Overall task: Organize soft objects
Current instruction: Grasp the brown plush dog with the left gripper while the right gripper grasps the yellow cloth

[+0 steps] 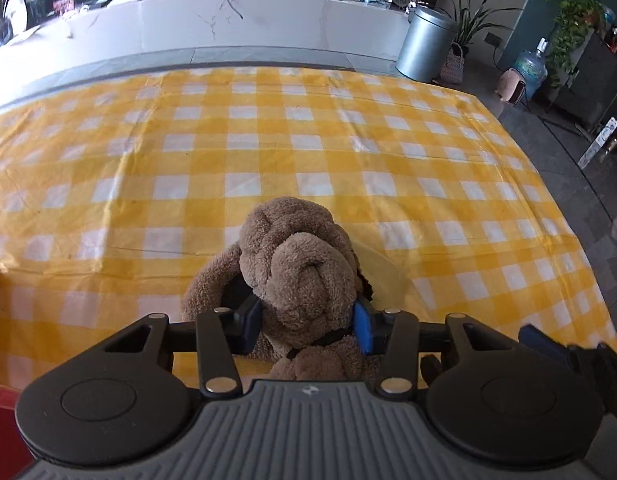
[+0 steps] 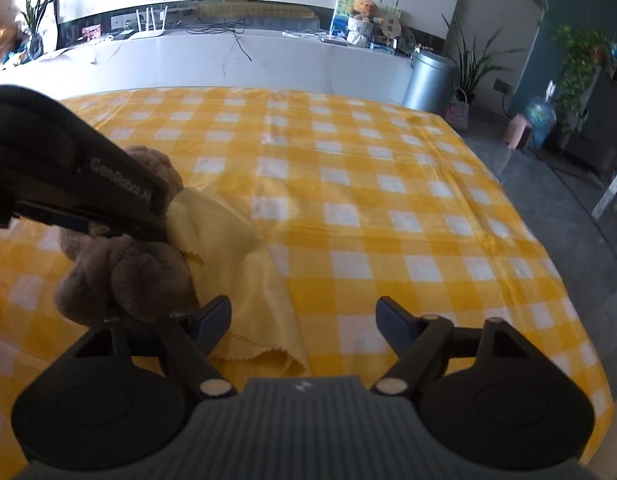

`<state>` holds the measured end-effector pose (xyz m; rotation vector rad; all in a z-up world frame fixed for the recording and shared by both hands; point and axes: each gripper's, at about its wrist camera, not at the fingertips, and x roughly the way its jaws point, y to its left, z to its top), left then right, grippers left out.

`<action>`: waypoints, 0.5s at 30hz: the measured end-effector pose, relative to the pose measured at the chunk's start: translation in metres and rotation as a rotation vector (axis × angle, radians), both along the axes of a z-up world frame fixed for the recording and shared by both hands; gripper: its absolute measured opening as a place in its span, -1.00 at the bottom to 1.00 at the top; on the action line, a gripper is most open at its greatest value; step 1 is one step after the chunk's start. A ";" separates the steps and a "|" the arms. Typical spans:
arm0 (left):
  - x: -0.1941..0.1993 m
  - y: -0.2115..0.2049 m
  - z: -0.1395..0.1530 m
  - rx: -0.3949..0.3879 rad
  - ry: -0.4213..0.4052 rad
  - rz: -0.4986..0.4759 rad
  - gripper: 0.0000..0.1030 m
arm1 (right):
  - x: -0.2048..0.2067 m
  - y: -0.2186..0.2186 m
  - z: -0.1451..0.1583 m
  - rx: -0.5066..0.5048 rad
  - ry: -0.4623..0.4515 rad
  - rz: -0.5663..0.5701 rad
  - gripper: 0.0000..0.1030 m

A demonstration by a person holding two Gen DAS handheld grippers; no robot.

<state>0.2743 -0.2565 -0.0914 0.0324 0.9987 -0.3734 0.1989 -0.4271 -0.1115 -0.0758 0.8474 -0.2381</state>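
A brown plush dog (image 1: pixel 296 264) sits on the yellow checked tablecloth (image 1: pixel 268 140). My left gripper (image 1: pixel 306 326) is shut on the plush dog, its blue pads (image 1: pixel 362 330) pressing both sides of the neck. In the right wrist view the plush dog (image 2: pixel 124 276) is at the left, under the left gripper's black body (image 2: pixel 68 184). A plain yellow cloth (image 2: pixel 244 280) lies beside the dog, partly under it. My right gripper (image 2: pixel 304 320) is open and empty, its left finger over the cloth's near edge.
A red object (image 1: pixel 0 420) is at the left edge of the left wrist view. A grey bin (image 1: pixel 426 46) and plants stand on the floor past the table's far right corner. A white counter (image 2: pixel 228 60) runs behind the table.
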 end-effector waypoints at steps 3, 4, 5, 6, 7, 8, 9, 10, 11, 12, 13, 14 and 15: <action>-0.018 0.013 0.029 0.003 -0.049 -0.033 -0.01 | 0.004 0.011 0.001 -0.046 -0.034 -0.001 0.50; -0.024 0.018 0.040 0.003 -0.074 -0.039 -0.03 | 0.006 0.014 0.002 -0.047 -0.046 -0.002 0.50; -0.028 0.024 0.050 0.000 -0.095 -0.042 -0.03 | 0.009 0.016 0.003 -0.047 -0.052 -0.003 0.50; -0.032 0.030 0.058 -0.008 -0.104 -0.041 -0.03 | 0.014 0.018 0.003 -0.052 -0.055 -0.010 0.50; -0.033 0.032 0.067 -0.025 -0.110 -0.041 -0.03 | 0.020 0.020 0.002 -0.057 -0.053 -0.021 0.50; -0.034 0.037 0.074 -0.045 -0.103 -0.046 -0.03 | 0.025 0.020 0.001 -0.055 -0.052 -0.030 0.50; -0.035 0.041 0.080 -0.065 -0.093 -0.054 -0.03 | 0.031 0.020 -0.001 -0.048 -0.046 -0.036 0.50; -0.035 0.042 0.086 -0.083 -0.084 -0.065 -0.03 | 0.037 0.019 -0.004 -0.037 -0.037 -0.050 0.50; -0.036 0.044 0.090 -0.092 -0.081 -0.072 -0.03 | 0.043 0.017 -0.006 -0.027 -0.028 -0.069 0.50; -0.036 0.044 0.095 -0.096 -0.084 -0.079 -0.03 | 0.047 0.016 -0.008 -0.018 -0.021 -0.077 0.50; -0.037 0.045 0.098 -0.095 -0.092 -0.085 -0.03 | 0.051 0.015 -0.013 -0.002 -0.010 -0.065 0.50; -0.040 0.047 0.102 -0.089 -0.106 -0.094 -0.03 | 0.054 0.016 -0.016 0.011 0.000 -0.044 0.50; -0.041 0.048 0.105 -0.084 -0.115 -0.102 -0.03 | 0.058 0.017 -0.020 0.020 0.015 -0.022 0.50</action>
